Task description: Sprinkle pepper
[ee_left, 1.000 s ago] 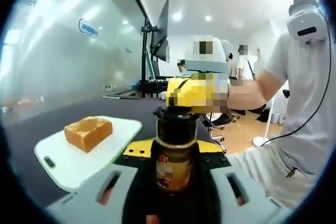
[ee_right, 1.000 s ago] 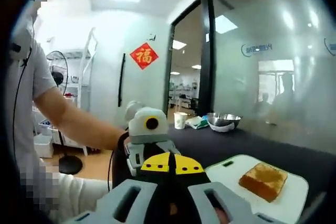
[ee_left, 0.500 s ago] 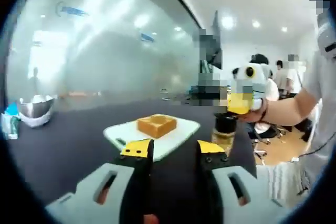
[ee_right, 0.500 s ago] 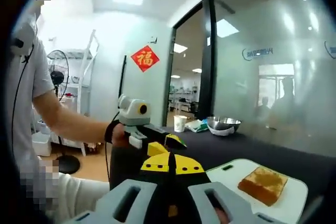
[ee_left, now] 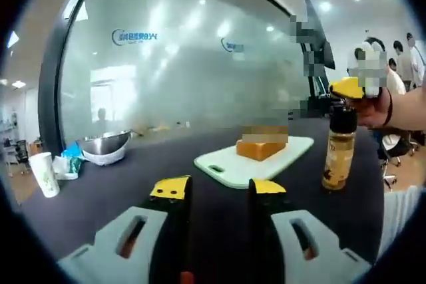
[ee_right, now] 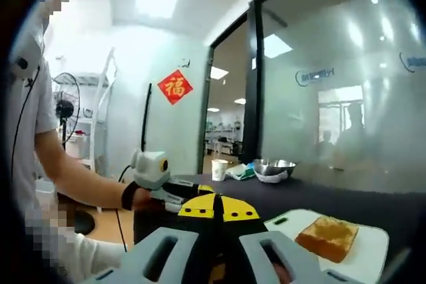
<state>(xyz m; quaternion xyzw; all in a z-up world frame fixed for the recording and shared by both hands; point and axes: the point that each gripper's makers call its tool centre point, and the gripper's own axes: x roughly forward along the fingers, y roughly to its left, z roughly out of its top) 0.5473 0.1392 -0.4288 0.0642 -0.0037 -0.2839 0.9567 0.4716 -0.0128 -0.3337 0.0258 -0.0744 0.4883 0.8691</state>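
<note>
A brown pepper bottle (ee_left: 337, 159) with a dark cap stands upright on the dark table (ee_left: 133, 184). My right gripper (ee_left: 346, 88) is shut on that cap from above, held by a hand. In the right gripper view its yellow-tipped jaws (ee_right: 213, 207) meet, with a sliver of the bottle (ee_right: 216, 272) below them. My left gripper (ee_left: 217, 191) is open with nothing between its jaws, well left of the bottle; it also appears as the left gripper (ee_right: 190, 187) held off to the side. A slice of toast (ee_left: 261, 145) (ee_right: 327, 237) lies on a white cutting board (ee_left: 226, 171) (ee_right: 376, 251).
A steel bowl (ee_left: 103, 145) (ee_right: 269, 167) and a paper cup (ee_left: 45, 174) (ee_right: 217, 169) stand far down the table by the glass wall. People sit and stand beyond the table's right end. A floor fan (ee_right: 65, 108) stands behind the person.
My left gripper has let go of the pepper bottle, opened and drawn back to the left. The right gripper stays shut on the bottle's cap.
</note>
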